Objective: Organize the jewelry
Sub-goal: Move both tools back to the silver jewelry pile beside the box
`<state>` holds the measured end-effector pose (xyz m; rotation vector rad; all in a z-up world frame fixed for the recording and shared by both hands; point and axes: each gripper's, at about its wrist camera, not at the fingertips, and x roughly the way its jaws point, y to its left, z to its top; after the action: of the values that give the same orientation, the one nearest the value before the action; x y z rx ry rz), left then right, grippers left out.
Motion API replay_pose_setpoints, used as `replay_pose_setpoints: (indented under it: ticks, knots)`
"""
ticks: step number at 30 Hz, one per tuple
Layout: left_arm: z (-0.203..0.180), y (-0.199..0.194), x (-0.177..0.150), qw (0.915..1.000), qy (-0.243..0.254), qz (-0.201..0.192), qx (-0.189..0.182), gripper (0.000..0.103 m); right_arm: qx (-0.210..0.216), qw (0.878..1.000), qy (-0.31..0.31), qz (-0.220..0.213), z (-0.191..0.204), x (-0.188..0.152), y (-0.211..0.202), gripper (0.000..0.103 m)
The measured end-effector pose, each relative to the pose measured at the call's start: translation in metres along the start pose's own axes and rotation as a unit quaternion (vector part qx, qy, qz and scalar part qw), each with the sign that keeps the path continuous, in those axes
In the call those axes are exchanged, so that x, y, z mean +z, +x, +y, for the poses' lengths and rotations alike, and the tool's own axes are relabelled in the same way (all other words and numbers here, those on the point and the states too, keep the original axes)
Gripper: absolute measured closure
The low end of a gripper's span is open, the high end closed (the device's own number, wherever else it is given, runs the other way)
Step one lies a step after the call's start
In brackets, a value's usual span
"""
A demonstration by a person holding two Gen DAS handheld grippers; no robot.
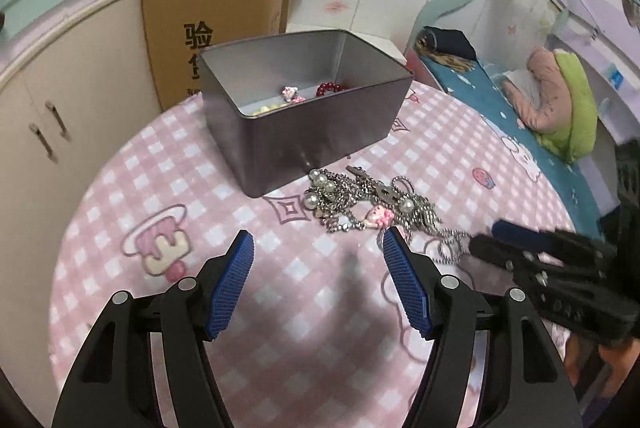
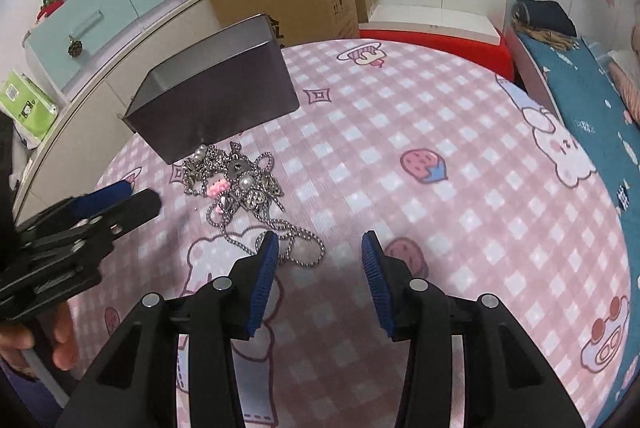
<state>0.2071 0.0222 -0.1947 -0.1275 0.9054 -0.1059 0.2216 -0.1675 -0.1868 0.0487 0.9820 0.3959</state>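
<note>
A grey metal tin stands open on the pink checked tablecloth; it holds a red bead bracelet, a pink charm and pale beads. A tangle of silver chains with pearls and a pink charm lies just in front of the tin. My left gripper is open and empty, a little short of the tangle. My right gripper is open and empty; a chain loop lies by its left fingertip. The tin and tangle show in the right wrist view, as does the left gripper.
A cardboard box stands behind the table beside a beige cabinet. A bed with a blue sheet and a green and pink cushion lies to the right. A red stool with a white board sits past the table's far edge.
</note>
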Motion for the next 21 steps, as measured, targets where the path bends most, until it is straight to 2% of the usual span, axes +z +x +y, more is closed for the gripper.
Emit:
replay_pose_setpoints:
  ticks: [4, 11, 15, 16, 18, 19, 21]
  knots:
    - [-0.002, 0.018, 0.006, 0.9998, -0.004, 0.011, 0.014, 0.038, 0.01, 1.0, -0.002, 0.0, 0.0, -0.003, 0.0, 0.061]
    - [0.002, 0.028, 0.014, 0.9996, -0.018, 0.007, 0.021, 0.039, 0.028, 1.0, -0.009, 0.002, 0.004, -0.001, 0.003, 0.06]
    - [-0.002, 0.031, 0.015, 0.9989, 0.013, 0.001, 0.046, 0.062, 0.033, 0.999, -0.01, 0.002, 0.006, 0.001, 0.005, 0.06]
    - [-0.002, 0.031, 0.015, 0.9986, 0.019, 0.0, 0.05, 0.064, 0.033, 0.999, -0.01, 0.002, 0.006, 0.002, 0.005, 0.06]
    - [-0.002, 0.032, 0.015, 0.9983, 0.026, 0.0, 0.052, 0.078, 0.031, 0.999, -0.01, 0.004, 0.006, 0.003, 0.007, 0.06]
    - [-0.001, 0.031, 0.015, 0.998, 0.032, -0.001, 0.054, 0.08, 0.032, 0.999, -0.008, 0.003, 0.006, 0.003, 0.007, 0.06]
    - [0.001, 0.03, 0.013, 0.998, 0.035, -0.002, 0.052, 0.091, 0.033, 0.999, -0.008, 0.002, 0.006, 0.004, 0.006, 0.06]
